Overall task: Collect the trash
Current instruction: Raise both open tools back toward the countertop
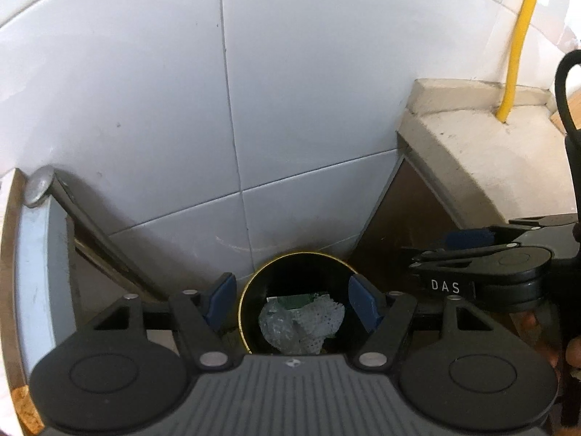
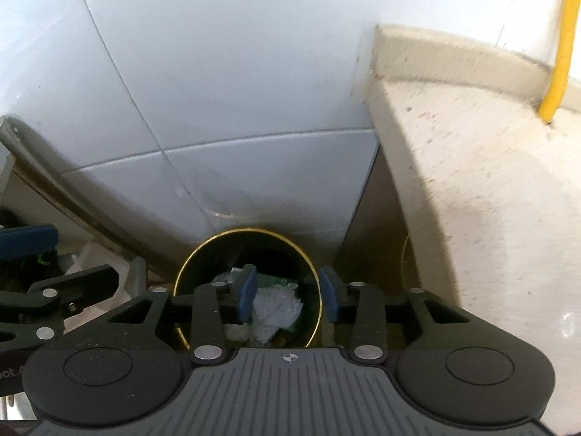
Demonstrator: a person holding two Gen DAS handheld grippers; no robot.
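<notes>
Two empty, parted grippers, left gripper (image 1: 290,303) and right gripper (image 2: 288,294), overhang a bin (image 1: 254,287) by the tiled wall (image 1: 145,109).

Crumpled trash (image 1: 303,321) in bin (image 1: 250,290) against wall (image 1: 145,91), probably left of ledge (image 1: 483,152).

This looked like a tiled corner of a home kitchen or utility room. Glossy white wall tiles (image 1: 290,109) met a speckled stone counter (image 2: 472,181), with a yellow pipe (image 1: 519,36) running up the wall.
</notes>
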